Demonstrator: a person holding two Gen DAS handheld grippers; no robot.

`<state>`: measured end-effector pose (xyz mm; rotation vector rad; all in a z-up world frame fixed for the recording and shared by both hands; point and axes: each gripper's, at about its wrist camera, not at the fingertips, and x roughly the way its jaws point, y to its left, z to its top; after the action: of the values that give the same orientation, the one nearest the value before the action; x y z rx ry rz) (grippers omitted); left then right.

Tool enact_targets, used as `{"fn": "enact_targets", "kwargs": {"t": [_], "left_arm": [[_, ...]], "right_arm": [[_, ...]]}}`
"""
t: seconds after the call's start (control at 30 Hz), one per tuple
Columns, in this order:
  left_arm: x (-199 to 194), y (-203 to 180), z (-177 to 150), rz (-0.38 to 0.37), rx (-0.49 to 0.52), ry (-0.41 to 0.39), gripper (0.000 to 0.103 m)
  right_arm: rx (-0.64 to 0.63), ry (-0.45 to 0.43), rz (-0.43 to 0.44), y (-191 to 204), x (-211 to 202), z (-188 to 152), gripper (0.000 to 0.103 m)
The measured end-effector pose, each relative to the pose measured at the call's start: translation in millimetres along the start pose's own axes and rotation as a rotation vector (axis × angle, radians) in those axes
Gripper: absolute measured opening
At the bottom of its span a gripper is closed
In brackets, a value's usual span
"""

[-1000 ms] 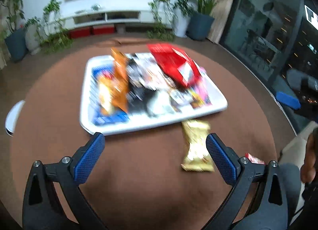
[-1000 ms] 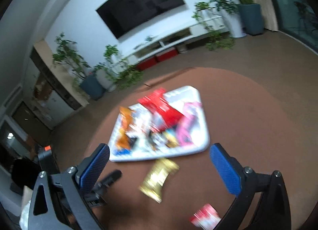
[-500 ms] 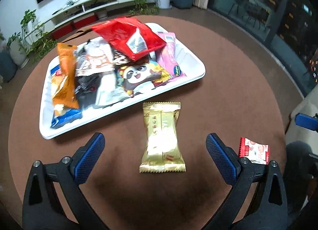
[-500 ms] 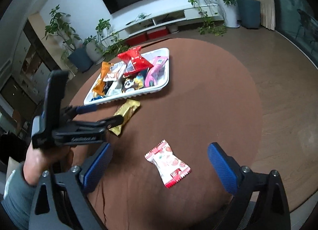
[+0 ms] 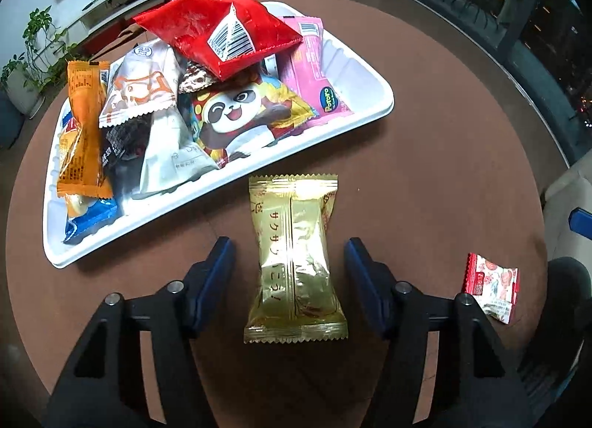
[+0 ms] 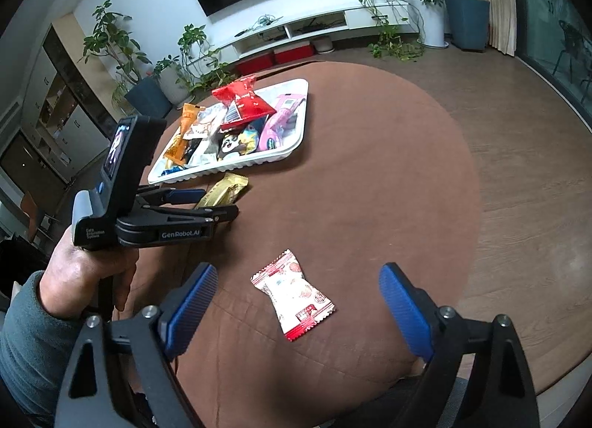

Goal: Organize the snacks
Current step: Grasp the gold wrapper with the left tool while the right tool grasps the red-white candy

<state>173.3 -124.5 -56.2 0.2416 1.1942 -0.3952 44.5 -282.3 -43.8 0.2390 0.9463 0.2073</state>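
A gold snack packet lies on the round brown table just in front of the white tray, which holds several snack packets. My left gripper is open, its blue pads on either side of the gold packet without touching it; it also shows in the right wrist view beside the gold packet. A small red-and-white packet lies on the table between the open jaws of my right gripper, which stands above it. That packet shows at the right in the left wrist view. The tray shows further back.
The table edge curves close on the right, with wooden floor beyond. A TV console and potted plants stand along the far wall. A red bag tops the pile in the tray.
My left gripper has come down and forward around the gold packet and its jaws have narrowed. My right gripper has moved closer over the red-and-white packet.
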Motion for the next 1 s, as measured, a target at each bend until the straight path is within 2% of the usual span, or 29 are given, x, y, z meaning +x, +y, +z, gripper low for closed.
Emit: {"fn": "enact_targets", "kwargs": {"t": [0.1, 0.23, 0.5, 0.63, 0.77, 1.0], "left_arm": [[2, -2, 4, -0.004, 0.007, 0.002, 0.059], [1, -9, 7, -0.021, 0.027, -0.005, 0.034], [-9, -8, -3, -0.040, 0.046, -0.001, 0.030], [-12, -3, -16, -0.037, 0.055, -0.007, 0.030], [-22, 4, -38, -0.045, 0.037, -0.028, 0.030], [-45, 21, -93, -0.085, -0.044, -0.059, 0.030]], "right_arm": [[-0.008, 0.008, 0.005, 0, 1, -1, 0.092], [-0.044, 0.029, -0.001, 3, 4, -3, 0.090], [-0.171, 0.085, -0.010, 12, 7, -3, 0.087], [-0.281, 0.138, -0.022, 23, 19, -7, 0.084], [-0.362, 0.188, -0.021, 31, 31, -12, 0.077], [-0.425, 0.263, -0.040, 33, 58, -9, 0.072]]}}
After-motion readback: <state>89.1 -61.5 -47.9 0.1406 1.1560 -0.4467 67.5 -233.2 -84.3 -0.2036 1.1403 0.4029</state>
